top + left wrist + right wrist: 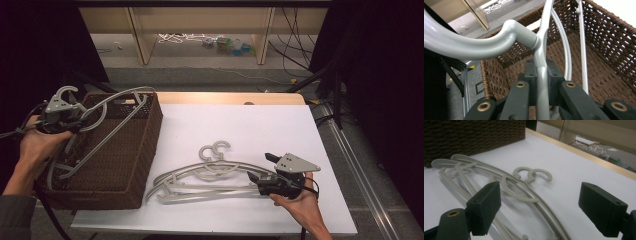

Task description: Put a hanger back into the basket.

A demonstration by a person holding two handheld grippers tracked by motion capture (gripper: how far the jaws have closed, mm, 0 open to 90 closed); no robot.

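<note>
You are partway through loading hangers into the basket, by my reading. The white table [260,125] fills the middle of the high view, and the brown wicker basket [135,150] sits at its left edge, in the left half of that frame. One grey hanger [107,127] is over and partly inside the basket, leaning from the upper rim down toward the lower left corner; your left gripper [67,120], at the far left of the frame, is pinching it near the hook, and in the left gripper view the jaws are pressed onto the hanger's stem [541,82] with the basket's weave behind. So that one is nearly in and only needs to be let go. Left to do is the pile of hangers on the table [210,175], in the lower middle of the high view, just right of the basket. I count two hooks there [532,173], so two hangers, though the overlapping arms make it hard to be sure. Your right gripper [262,170] rests at the right end of that pile, its jaws spread wide and gripping nothing. Count: one table, one basket, three hangers as far as I can tell, two grippers.
</note>
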